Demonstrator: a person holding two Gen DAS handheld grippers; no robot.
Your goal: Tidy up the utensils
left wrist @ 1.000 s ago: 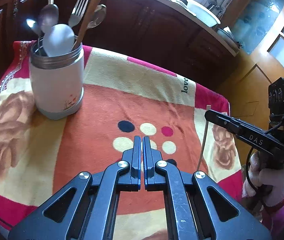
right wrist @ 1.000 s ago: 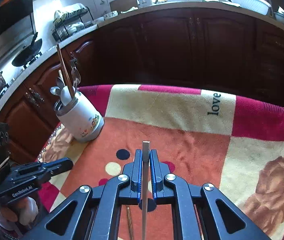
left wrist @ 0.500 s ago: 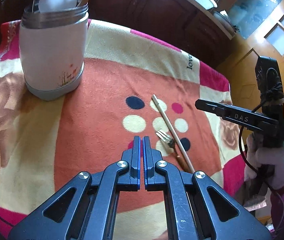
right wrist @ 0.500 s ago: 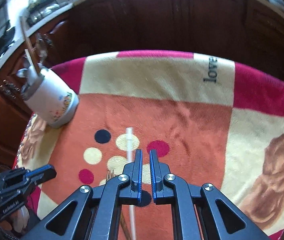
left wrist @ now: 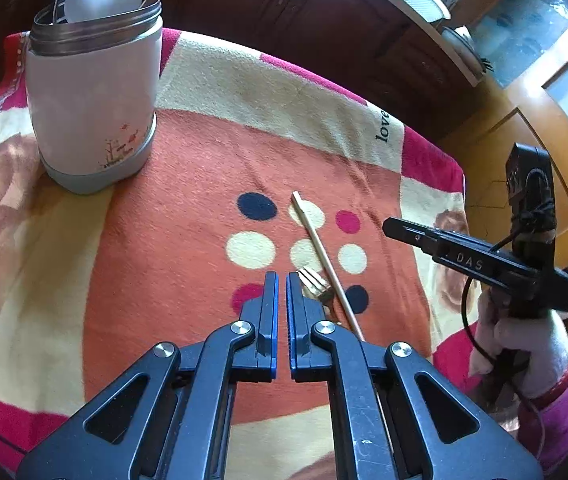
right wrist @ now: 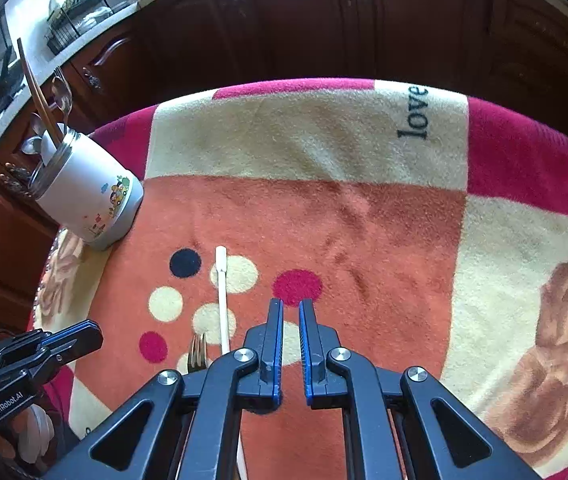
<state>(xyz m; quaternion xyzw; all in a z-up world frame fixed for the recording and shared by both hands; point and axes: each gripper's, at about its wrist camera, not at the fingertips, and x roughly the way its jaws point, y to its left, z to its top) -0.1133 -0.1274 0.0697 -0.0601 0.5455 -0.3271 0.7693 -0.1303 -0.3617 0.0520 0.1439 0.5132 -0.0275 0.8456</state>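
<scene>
The left claw (left wrist: 280, 280) hovers low over the orange middle of the blanket (left wrist: 188, 184), its two fingers nearly together with only a thin slit between them and nothing held. Just at its 3 o'clock lies a gold fork (left wrist: 316, 286), tines pointing away, and touching the fork's far side is a single pale chopstick (left wrist: 324, 256) that runs from 5 o'clock up toward 12 o'clock across the cream dots. Well off at 10 o'clock stands the white utensil jar (left wrist: 92, 112) with a steel rim, upright on the blanket-covered counter, holding spoons and a wooden stick. The right claw (right wrist: 291, 308) hangs over the same dotted patch, fingers parted by a narrow gap, gripping nothing. In its view the chopstick (right wrist: 222, 300) lies just at 9 o'clock, the fork (right wrist: 197, 354) beyond it at 8 o'clock, and the jar (right wrist: 88, 196) far out at 10 o'clock. Dark wooden cabinets (right wrist: 324, 24) stand at 12 o'clock behind the blanket's edge.
</scene>
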